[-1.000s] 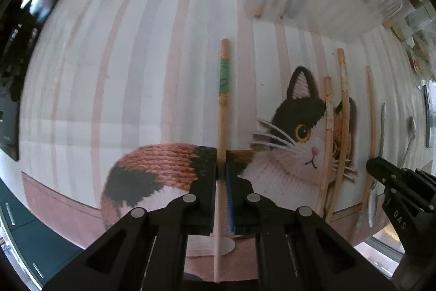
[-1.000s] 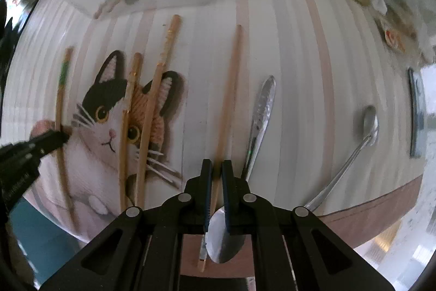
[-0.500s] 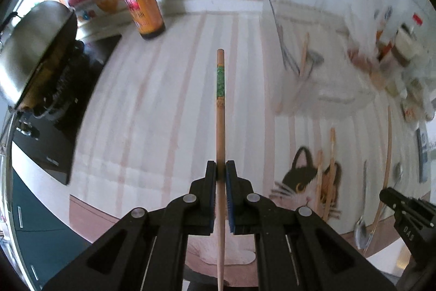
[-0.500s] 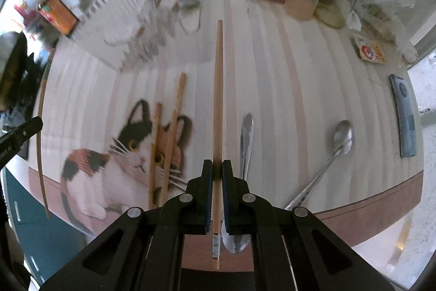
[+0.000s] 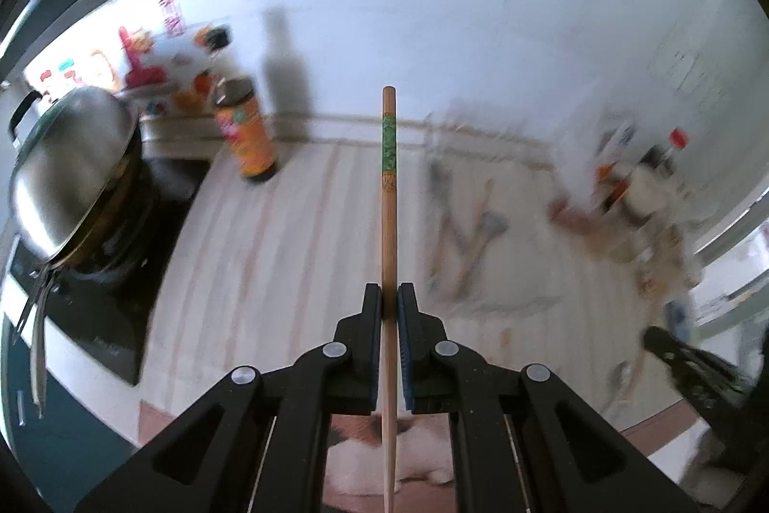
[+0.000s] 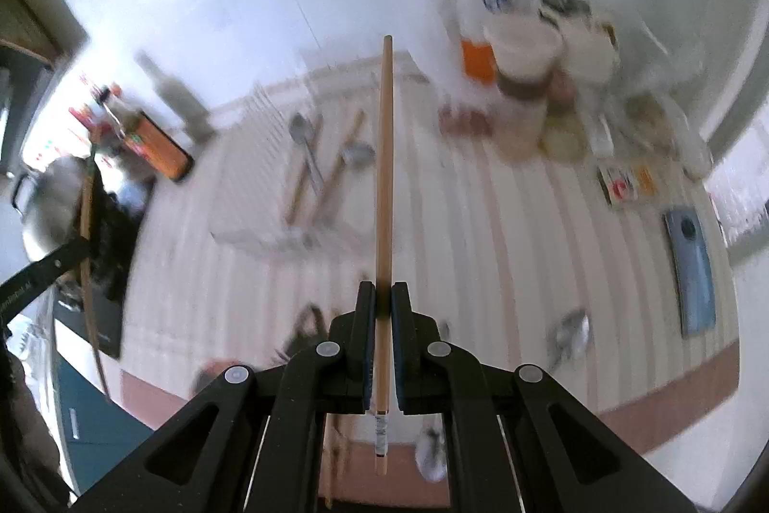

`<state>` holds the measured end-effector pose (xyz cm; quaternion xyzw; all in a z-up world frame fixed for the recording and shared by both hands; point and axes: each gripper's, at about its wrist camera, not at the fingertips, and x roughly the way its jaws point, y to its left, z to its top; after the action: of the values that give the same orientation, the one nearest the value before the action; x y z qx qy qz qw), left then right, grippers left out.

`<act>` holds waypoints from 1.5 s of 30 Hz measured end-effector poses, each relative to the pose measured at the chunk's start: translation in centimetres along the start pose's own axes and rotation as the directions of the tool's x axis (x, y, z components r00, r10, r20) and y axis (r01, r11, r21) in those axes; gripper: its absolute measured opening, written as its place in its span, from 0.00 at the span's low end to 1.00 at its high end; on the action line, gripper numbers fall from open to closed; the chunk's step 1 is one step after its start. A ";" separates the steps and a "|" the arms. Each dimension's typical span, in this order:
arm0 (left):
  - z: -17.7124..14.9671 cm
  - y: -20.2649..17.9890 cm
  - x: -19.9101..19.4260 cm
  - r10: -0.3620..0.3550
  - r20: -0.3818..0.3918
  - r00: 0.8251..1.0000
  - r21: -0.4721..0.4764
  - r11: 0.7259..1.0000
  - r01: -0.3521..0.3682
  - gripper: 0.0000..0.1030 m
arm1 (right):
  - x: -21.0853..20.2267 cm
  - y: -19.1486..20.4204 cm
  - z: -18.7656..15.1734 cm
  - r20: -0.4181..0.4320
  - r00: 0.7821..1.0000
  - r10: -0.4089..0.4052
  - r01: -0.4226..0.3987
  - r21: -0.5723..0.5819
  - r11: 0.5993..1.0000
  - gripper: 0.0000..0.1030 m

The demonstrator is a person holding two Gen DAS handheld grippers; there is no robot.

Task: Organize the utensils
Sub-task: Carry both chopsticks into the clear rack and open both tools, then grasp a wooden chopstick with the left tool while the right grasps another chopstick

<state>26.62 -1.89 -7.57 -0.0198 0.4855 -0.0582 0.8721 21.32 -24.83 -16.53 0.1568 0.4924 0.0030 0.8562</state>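
Observation:
My left gripper is shut on a wooden chopstick with a green band, held high above the counter and pointing at the back wall. My right gripper is shut on a plain wooden chopstick, also lifted. A clear utensil tray with spoons and a chopstick in it lies at the back of the striped mat; it also shows blurred in the left wrist view. A spoon lies on the mat at the right. The left gripper and its chopstick show at the left of the right wrist view.
A steel wok sits on a black cooktop at the left. An orange sauce bottle stands near the wall. Jars and condiment bottles crowd the back right. A blue phone lies at the right. The cat mat's edge is below.
Both grippers have lifted their chopsticks off the cat mat and tilted up, so the views now show the wall, the tray and the back of the counter.

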 end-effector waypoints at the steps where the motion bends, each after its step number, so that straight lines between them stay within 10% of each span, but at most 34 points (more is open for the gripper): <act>1: 0.8 -0.3 0.0 -0.020 0.001 1.000 -0.001 1.000 0.020 0.04 | 0.1 0.3 1.3 0.004 1.000 0.024 -0.024 0.001 1.000 0.06; 13: 11.6 -4.8 9.7 -0.199 -0.204 0.959 -0.052 0.980 0.192 0.04 | 7.9 3.0 12.7 -0.078 0.993 0.086 -0.086 -0.001 0.996 0.06; 24: 11.7 -4.8 20.0 -0.160 -0.447 0.880 -0.103 0.986 0.127 0.05 | 17.9 3.3 14.8 -0.278 0.961 -0.011 -0.006 -0.062 0.998 0.08; 31: 10.8 -3.6 16.4 -0.057 -0.334 0.941 -0.046 0.998 0.045 0.13 | 15.3 1.6 13.6 -0.208 0.978 -0.019 0.015 -0.022 1.000 0.30; 36: 7.9 -2.9 12.0 0.091 -0.162 0.983 0.029 0.996 -0.087 0.76 | 10.5 -0.7 11.3 -0.130 0.991 -0.030 0.033 0.015 0.999 0.47; 40: 4.2 -2.9 10.1 0.149 -0.080 0.986 0.054 0.988 -0.145 0.98 | 7.5 -3.7 7.8 -0.089 0.995 -0.037 0.044 0.075 0.996 0.54; 45: -2.3 -4.3 11.9 0.133 -0.184 0.974 0.116 0.987 -0.113 1.00 | 6.6 -7.5 1.5 -0.139 0.989 -0.046 0.071 0.182 0.981 0.54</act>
<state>30.56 -7.52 -18.46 0.0618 0.5637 -0.0310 0.8231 24.90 -31.29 -23.40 0.2213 0.5513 -0.0577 0.8024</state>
